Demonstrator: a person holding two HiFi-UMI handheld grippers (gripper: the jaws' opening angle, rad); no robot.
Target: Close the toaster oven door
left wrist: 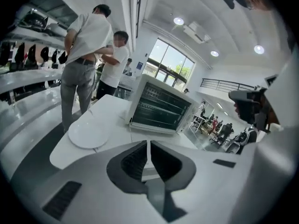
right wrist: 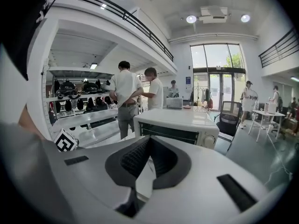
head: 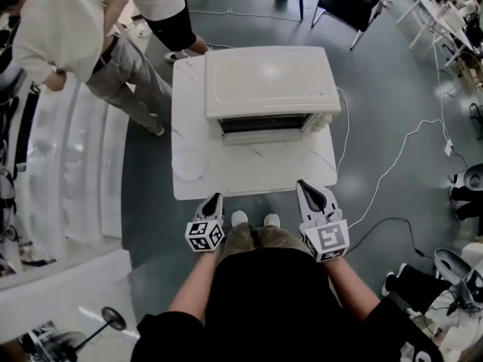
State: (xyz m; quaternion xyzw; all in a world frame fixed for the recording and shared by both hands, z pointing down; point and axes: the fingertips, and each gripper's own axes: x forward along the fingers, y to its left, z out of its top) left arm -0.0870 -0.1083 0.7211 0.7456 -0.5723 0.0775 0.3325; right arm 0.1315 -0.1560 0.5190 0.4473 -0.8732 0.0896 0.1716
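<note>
A white plate lies at the left of the worktop; the left gripper hovers off the near edge, jaws together and empty; the toaster oven stands further back (door upright against its front); the right gripper is likewise closed on nothing

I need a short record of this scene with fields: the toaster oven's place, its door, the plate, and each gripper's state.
Toaster oven: on the far half of the white table, front toward the person
Door: looks shut; no flap sticks out over the table
Plate: white, empty, on the table's left side
Left gripper: jaws together, empty, at the table's near edge
Right gripper: jaws together, empty, at the same edge
</note>
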